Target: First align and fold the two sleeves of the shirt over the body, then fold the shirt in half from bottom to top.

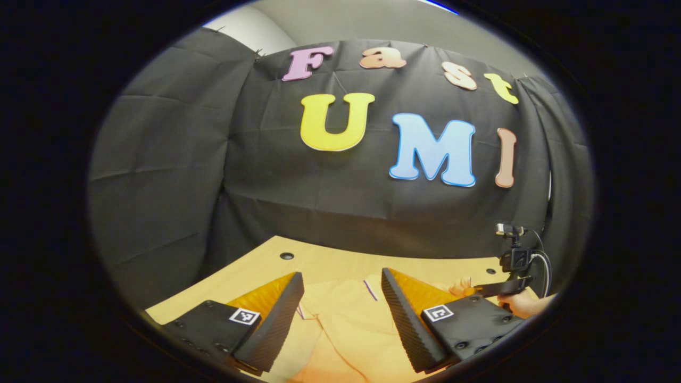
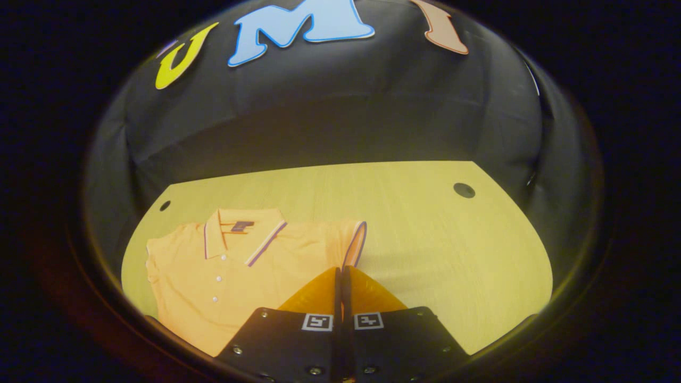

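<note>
Left gripper view first: the left tongs point(image 1: 340, 303) are seen parted wide, nothing held between them, hanging just over the orange shirt point(image 1: 340, 324), which lies on the pale wooden counter point(image 1: 250, 268). To the far right of that view the other tongs point(image 1: 497, 289) are seen, gripped by a hand point(image 1: 524, 304), low at the shirt's right edge.

In the right gripper view, the right tongs point(image 2: 340, 279) are seen pressed together at the right sleeve point(image 2: 354, 242). Whether any cloth is actually pinched cannot be told, since the tips cover the spot.

A likely fault, as judged from here: if only the trimmed cuff edge is caught, it could slip out when the sleeve is carried over the body, and the fold would land askew. If both layers are nipped, the body could be dragged along and the shirt pulled out of square. The left tongs, still unclosed, could miss the left sleeve if lowered on the chest instead.

The shirt point(image 2: 229, 271) is spread flat, front up, on the left half of the counter point(image 2: 425, 234), collar point(image 2: 239, 234) toward the far side. Striped trim is seen on collar and cuff, with a button placket point(image 2: 217, 276) below. The fabric looks thin and limp, lightly creased.
</note>
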{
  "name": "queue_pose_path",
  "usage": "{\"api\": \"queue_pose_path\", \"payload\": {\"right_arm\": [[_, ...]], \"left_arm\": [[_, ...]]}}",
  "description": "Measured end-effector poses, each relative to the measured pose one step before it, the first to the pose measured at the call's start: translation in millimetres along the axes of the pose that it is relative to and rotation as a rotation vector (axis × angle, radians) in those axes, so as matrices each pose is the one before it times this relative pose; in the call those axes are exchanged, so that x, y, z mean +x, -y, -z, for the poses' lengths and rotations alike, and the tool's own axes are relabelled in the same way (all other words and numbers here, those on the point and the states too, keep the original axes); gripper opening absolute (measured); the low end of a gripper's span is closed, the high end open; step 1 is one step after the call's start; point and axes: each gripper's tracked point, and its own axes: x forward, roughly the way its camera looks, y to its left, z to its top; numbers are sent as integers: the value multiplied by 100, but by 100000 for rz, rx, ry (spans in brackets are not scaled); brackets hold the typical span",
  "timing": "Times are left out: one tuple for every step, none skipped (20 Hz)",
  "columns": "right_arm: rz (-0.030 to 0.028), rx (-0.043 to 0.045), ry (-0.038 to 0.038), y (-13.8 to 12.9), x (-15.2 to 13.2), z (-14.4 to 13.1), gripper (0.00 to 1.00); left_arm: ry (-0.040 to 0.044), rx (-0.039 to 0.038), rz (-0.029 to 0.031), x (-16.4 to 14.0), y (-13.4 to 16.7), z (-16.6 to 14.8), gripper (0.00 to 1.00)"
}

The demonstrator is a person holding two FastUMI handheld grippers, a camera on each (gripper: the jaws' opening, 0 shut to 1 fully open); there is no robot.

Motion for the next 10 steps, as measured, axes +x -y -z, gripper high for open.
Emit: {"api": "queue_pose_path", "payload": {"right_arm": [[-1286,-1260,-517,-617,-25,55,0],[-1540,-1384,-177,-690,-51,160,0],[-1643,-1590,211,-661,27,-40,0],[-1322,-1754,-20,-548,-90,218,0],[-921,-1608,-506,-495,41,124,0],[-1030,-1511,-827,-467,23,465,0],[-780,-1442,-1059,-425,98,306,0],[-532,-1435,-824,-307,79,412,0],[-496,-1345,-498,-312,134,165,0],[-553,-1234,-429,-363,-55,225,2]], "left_arm": [[-91,-539,-694,43,-79,122,97],[-969,-748,-568,210,-183,369,96],[-933,-999,-385,118,-210,452,96],[-396,-1095,-310,79,-174,213,96],[-220,-903,-473,94,-205,116,96],[-407,-726,-467,79,-197,178,96],[-670,-712,-460,67,-241,104,96],[-503,-532,-107,183,-144,331,94],[-302,-258,-329,59,-189,188,94],[-167,-30,-257,37,-228,6,94]]}}
